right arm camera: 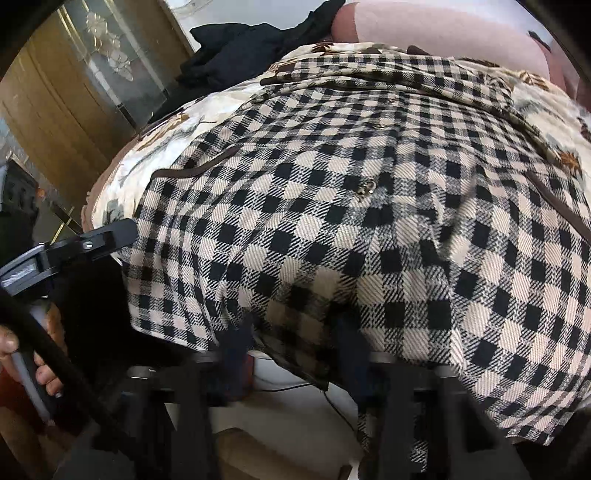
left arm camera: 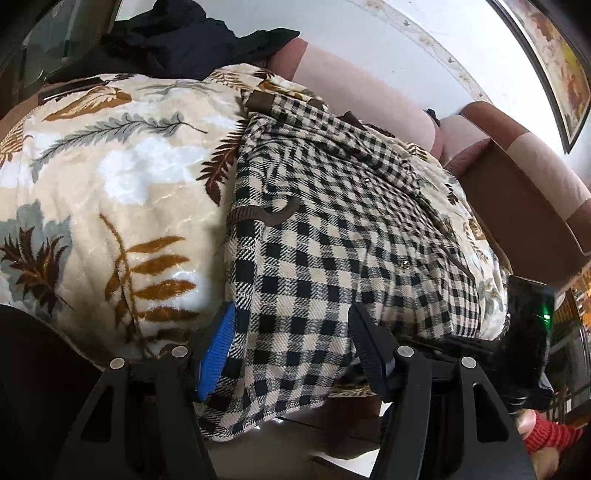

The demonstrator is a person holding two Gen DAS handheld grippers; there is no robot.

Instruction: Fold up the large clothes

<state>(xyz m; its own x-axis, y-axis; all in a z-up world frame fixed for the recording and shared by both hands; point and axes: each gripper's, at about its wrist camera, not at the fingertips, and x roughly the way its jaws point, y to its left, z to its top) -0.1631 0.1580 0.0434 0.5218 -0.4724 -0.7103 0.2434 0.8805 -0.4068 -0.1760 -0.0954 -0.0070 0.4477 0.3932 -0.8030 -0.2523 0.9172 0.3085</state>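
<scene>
Left gripper [left arm camera: 291, 310]: jaws stand apart, about middling width. The blue-padded finger [left arm camera: 218, 354] sits at the left edge of the cloth and the black ribbed finger [left arm camera: 369, 347] at the right. The hem of the checked coat [left arm camera: 332, 240] hangs down between them, and neither pad visibly presses on it.

Right gripper [right arm camera: 293, 332]: its fingers are smeared by motion blur in its own view, so the gap cannot be read cleanly. It counts as closed, with the coat hem bunched at the fingers. From the left wrist camera its black body, with a green light, shows at the right edge, beside a hand [left arm camera: 535, 428] in a red knitted cuff [left arm camera: 550, 435].

Task item: the coat, black and cream check with brown trim [left arm camera: 266, 216] and small metal snaps [left arm camera: 404, 263], lies spread face up. Its lower edge hangs over the near side, towards both grippers.

Under it is a cream blanket [left arm camera: 110, 166] with a brown and grey leaf print, which covers the seat of a pink and brown sofa [left arm camera: 351, 85]. A black garment [left arm camera: 177, 33] is heaped at the far end of the blanket.

Farther out there is a framed picture [left arm camera: 561, 66] on the white wall, and a wooden cabinet [right arm camera: 92, 74] with a glass door. Pale floor [right arm camera: 295, 413] lies below the hem.
</scene>
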